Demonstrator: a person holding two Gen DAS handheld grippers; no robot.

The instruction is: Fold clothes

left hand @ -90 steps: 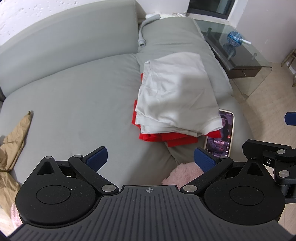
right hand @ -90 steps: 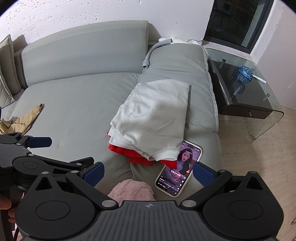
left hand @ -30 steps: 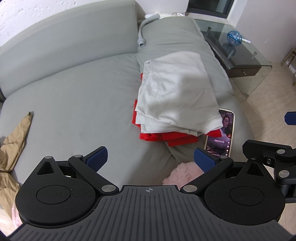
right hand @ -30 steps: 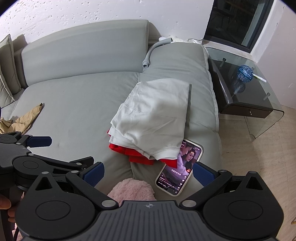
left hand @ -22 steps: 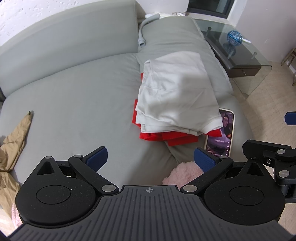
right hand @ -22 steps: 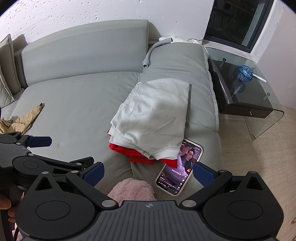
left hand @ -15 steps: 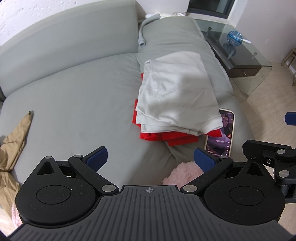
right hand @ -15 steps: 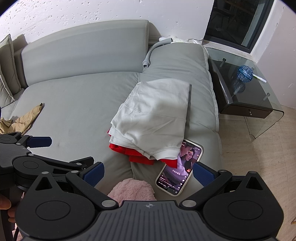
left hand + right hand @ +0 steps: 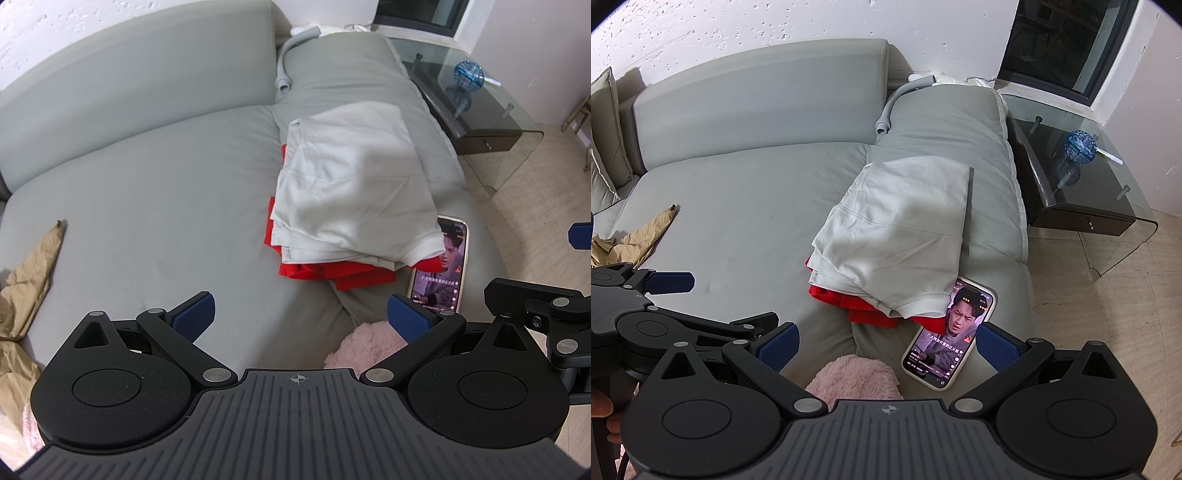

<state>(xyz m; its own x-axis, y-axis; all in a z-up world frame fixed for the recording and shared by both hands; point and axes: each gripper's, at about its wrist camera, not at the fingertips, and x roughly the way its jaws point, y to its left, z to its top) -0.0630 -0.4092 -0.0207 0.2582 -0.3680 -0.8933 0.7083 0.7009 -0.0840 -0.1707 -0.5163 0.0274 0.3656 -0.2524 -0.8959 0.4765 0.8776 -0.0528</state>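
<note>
A folded white garment (image 9: 354, 184) (image 9: 897, 236) lies on top of a folded red garment (image 9: 332, 275) (image 9: 864, 304) on the grey sofa seat (image 9: 147, 192) (image 9: 746, 206). My left gripper (image 9: 301, 314) hovers open above the seat's front, with nothing between its blue pads. Beside it my right gripper (image 9: 886, 345) is open too and holds nothing. Both sit short of the pile without touching it. A crumpled tan garment (image 9: 26, 288) (image 9: 635, 236) lies at the far left of the seat.
A lit phone (image 9: 441, 266) (image 9: 947, 332) lies on the seat against the pile's near right corner. A fluffy pink item (image 9: 369, 343) (image 9: 855, 380) sits at the front edge. A glass side table (image 9: 1082, 177) with a blue ball (image 9: 1080, 144) stands right of the sofa.
Neither gripper nor the clothes have moved. Only the picture on the phone's screen has changed.
</note>
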